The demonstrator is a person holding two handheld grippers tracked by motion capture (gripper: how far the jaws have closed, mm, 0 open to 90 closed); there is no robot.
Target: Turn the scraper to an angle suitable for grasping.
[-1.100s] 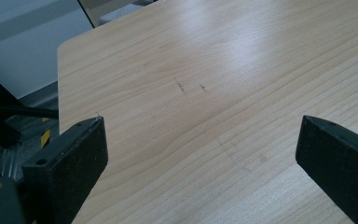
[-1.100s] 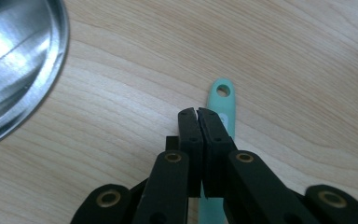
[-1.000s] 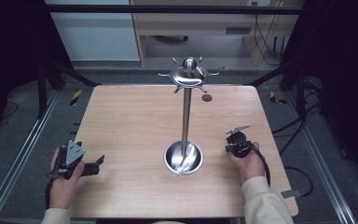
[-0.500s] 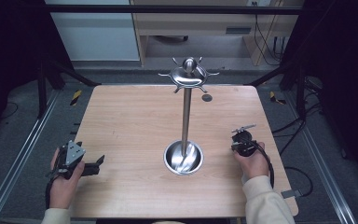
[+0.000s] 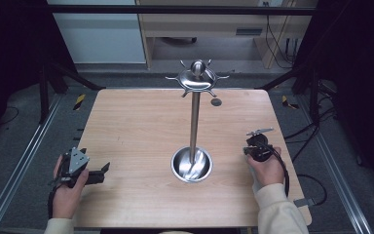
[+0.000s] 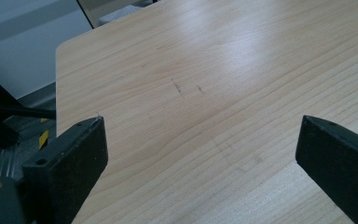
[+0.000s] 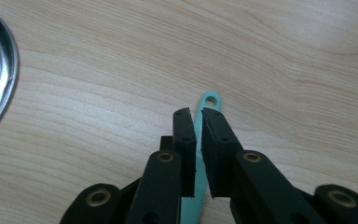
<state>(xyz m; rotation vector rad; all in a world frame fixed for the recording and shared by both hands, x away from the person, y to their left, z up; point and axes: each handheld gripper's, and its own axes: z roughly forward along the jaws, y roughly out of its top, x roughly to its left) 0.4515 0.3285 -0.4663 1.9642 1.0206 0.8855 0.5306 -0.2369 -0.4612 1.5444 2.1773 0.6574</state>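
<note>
My right gripper points down at the wooden table, at its right side. A thin teal handle with a hole at its end lies between its pads. The jaws have just been opening, and a narrow gap shows between them around the handle. In the high view this gripper sits in the person's right hand, just right of a steel bowl. My left gripper is wide open over bare wood, with nothing between its jaws. In the high view it rests at the table's front left corner and points right.
A steel stand rises at mid-table from a round bowl base. Its thin pole carries a domed top with several hooks. A small dark disc lies near the far edge. Dark frame posts flank the table.
The right hand and its gripper have shifted a little to the right, away from the steel bowl. The left hand has stayed put.
</note>
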